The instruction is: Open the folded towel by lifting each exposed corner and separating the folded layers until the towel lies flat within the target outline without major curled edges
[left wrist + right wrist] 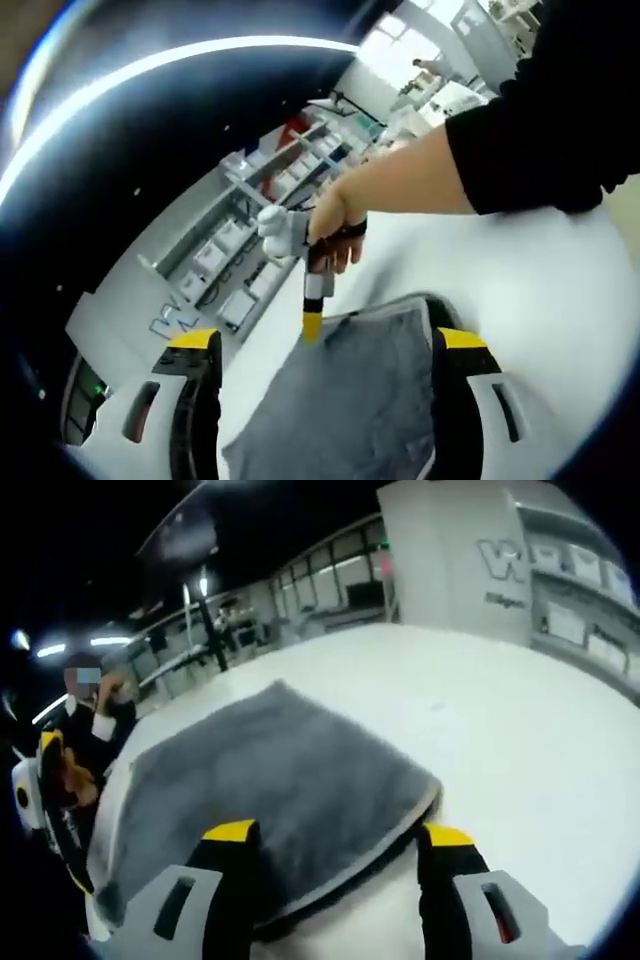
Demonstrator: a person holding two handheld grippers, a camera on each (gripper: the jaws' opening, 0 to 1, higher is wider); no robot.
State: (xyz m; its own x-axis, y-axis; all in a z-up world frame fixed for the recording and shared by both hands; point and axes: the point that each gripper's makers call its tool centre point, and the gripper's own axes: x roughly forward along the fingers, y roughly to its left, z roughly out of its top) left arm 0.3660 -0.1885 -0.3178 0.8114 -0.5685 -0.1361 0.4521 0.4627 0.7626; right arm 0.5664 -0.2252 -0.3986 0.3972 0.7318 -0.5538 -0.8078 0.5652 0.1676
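The grey plush towel [270,780], folded, is seen lying on the white table [520,770], its edges reaching between the spread jaws of both the left gripper [325,375] and right gripper [335,870], neither pinching it.

The white surface [520,770] lies bare beside the grey towel [270,780] out to its far edge, giving free passage there. In the left gripper view, the right gripper [314,325], a hand [335,225] and a dark-sleeved forearm [540,130] stand over the towel's far edge and block approach from that side. Shelving with white bins [240,240] stands beyond the surface edge. In the right gripper view, the left gripper [45,800] occupies the towel's opposite end.
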